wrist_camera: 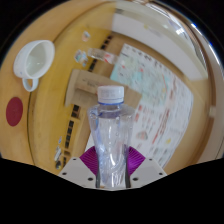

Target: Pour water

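Fingers of the gripper [110, 170] are clenched on a clear plastic water bottle [111, 135], their purple pads [90, 160] pressing against its lower body from either side. The bottle stands upright between them, crinkled and see-through, topped with a white screw cap [111, 94] that is on. Whether the bottle's base touches the bench [60, 110] cannot be told, since the fingers hide it. Beyond the bottle, well apart from it and off to the left, a white cup [34, 61] with a handle sits on the light wooden bench, its mouth open toward the camera. Nearer than the cup and also to the left, a dark red round object [14, 111] lies flat on the wood; what it is cannot be made out. To the right behind the bottle, a large printed sheet [150, 85] with coloured patches and small text is spread over the surface. Farther back, beyond the sheet and the bench edge, pale furniture and a light floor show only vaguely.
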### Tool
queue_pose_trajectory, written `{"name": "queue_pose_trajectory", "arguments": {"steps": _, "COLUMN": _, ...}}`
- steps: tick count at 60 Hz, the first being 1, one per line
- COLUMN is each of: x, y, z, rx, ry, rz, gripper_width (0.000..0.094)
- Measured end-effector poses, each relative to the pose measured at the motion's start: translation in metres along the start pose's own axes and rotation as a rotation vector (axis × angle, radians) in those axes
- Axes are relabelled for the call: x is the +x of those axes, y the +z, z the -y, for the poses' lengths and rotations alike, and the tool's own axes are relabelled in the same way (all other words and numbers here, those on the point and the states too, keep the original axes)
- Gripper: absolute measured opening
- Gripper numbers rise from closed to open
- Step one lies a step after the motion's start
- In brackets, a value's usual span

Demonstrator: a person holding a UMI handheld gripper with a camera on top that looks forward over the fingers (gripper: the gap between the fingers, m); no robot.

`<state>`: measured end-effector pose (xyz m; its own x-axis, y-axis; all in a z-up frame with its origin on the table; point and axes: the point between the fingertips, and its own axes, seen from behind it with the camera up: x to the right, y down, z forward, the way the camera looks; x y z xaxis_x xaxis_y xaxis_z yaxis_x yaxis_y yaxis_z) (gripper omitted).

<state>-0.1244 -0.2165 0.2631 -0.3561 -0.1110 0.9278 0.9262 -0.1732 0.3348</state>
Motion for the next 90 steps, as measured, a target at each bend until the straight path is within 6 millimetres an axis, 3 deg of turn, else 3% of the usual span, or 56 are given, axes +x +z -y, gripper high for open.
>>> {"name": "queue_pose_trajectory", "arguments": {"steps": 8, "x": -0.028, "y": 0.017, "z": 0.065, "rx": 0.153, "ry": -0.216, "rz": -0.007, "gripper_width": 0.0329}}
{"name": "queue_pose_trajectory", "arguments": {"steps": 14, "x": -0.054, "y": 0.019, "z": 0.095, "rx": 0.235, "ry": -0.34, "rz": 0.004, "gripper_width": 0.0328}}
{"name": "queue_pose_trajectory", "arguments": {"steps": 20, "x": -0.078, "y": 0.019, "z": 0.106, "rx": 0.259, "ry": -0.394, "rz": 0.027, "gripper_width": 0.0327}}
{"name": "queue_pose_trajectory", "arguments": {"steps": 25, "x": -0.085, "y": 0.016, "z": 0.102, "rx": 0.263, "ry": -0.371, "rz": 0.038, "gripper_width": 0.0329}}
{"name": "queue_pose_trajectory", "arguments": {"steps": 35, "x": -0.042, "y": 0.015, "z": 0.098, "rx": 0.274, "ry": -0.141, "rz": 0.014, "gripper_width": 0.033}}
{"name": "queue_pose_trajectory", "arguments": {"steps": 39, "x": -0.011, "y": 0.011, "z": 0.094, "rx": 0.285, "ry": 0.105, "rz": 0.03, "gripper_width": 0.0331}}
{"name": "queue_pose_trajectory", "arguments": {"steps": 43, "x": 0.026, "y": 0.009, "z": 0.076, "rx": 0.276, "ry": 0.34, "rz": 0.034, "gripper_width": 0.0331}}
{"name": "queue_pose_trajectory", "arguments": {"steps": 47, "x": 0.051, "y": 0.005, "z": 0.066, "rx": 0.279, "ry": 0.622, "rz": 0.083, "gripper_width": 0.0331}}
{"name": "queue_pose_trajectory", "arguments": {"steps": 51, "x": 0.066, "y": 0.002, "z": 0.051, "rx": 0.263, "ry": 0.886, "rz": 0.147, "gripper_width": 0.033}}
{"name": "queue_pose_trajectory", "arguments": {"steps": 56, "x": 0.068, "y": -0.004, "z": 0.037, "rx": 0.239, "ry": 1.197, "rz": 0.236, "gripper_width": 0.0331}}
{"name": "queue_pose_trajectory", "arguments": {"steps": 58, "x": 0.06, "y": -0.006, "z": 0.041, "rx": 0.213, "ry": 1.302, "rz": 0.258, "gripper_width": 0.0331}}
{"name": "queue_pose_trajectory", "arguments": {"steps": 59, "x": 0.061, "y": -0.004, "z": 0.029, "rx": 0.211, "ry": 1.349, "rz": 0.288, "gripper_width": 0.0332}}
{"name": "queue_pose_trajectory", "arguments": {"steps": 63, "x": 0.043, "y": -0.007, "z": 0.019, "rx": 0.172, "ry": 1.522, "rz": 0.355, "gripper_width": 0.033}}
{"name": "queue_pose_trajectory", "arguments": {"steps": 64, "x": 0.034, "y": -0.008, "z": 0.018, "rx": 0.155, "ry": 1.558, "rz": 0.379, "gripper_width": 0.0329}}
{"name": "queue_pose_trajectory", "arguments": {"steps": 65, "x": 0.019, "y": -0.013, "z": 0.031, "rx": 0.128, "ry": 1.59, "rz": 0.387, "gripper_width": 0.0331}}
{"name": "queue_pose_trajectory", "arguments": {"steps": 66, "x": 0.012, "y": -0.009, "z": 0.02, "rx": 0.119, "ry": 1.613, "rz": 0.417, "gripper_width": 0.033}}
{"name": "queue_pose_trajectory", "arguments": {"steps": 72, "x": -0.05, "y": -0.012, "z": 0.011, "rx": 0.022, "ry": 1.668, "rz": 0.478, "gripper_width": 0.0331}}
{"name": "queue_pose_trajectory", "arguments": {"steps": 74, "x": -0.071, "y": -0.018, "z": 0.023, "rx": -0.008, "ry": 1.691, "rz": 0.486, "gripper_width": 0.0332}}
{"name": "queue_pose_trajectory", "arguments": {"steps": 82, "x": -0.142, "y": -0.023, "z": 0.039, "rx": -0.07, "ry": 1.747, "rz": 0.575, "gripper_width": 0.0329}}
{"name": "queue_pose_trajectory", "arguments": {"steps": 90, "x": -0.186, "y": -0.026, "z": 0.06, "rx": -0.1, "ry": 1.788, "rz": 0.62, "gripper_width": 0.033}}
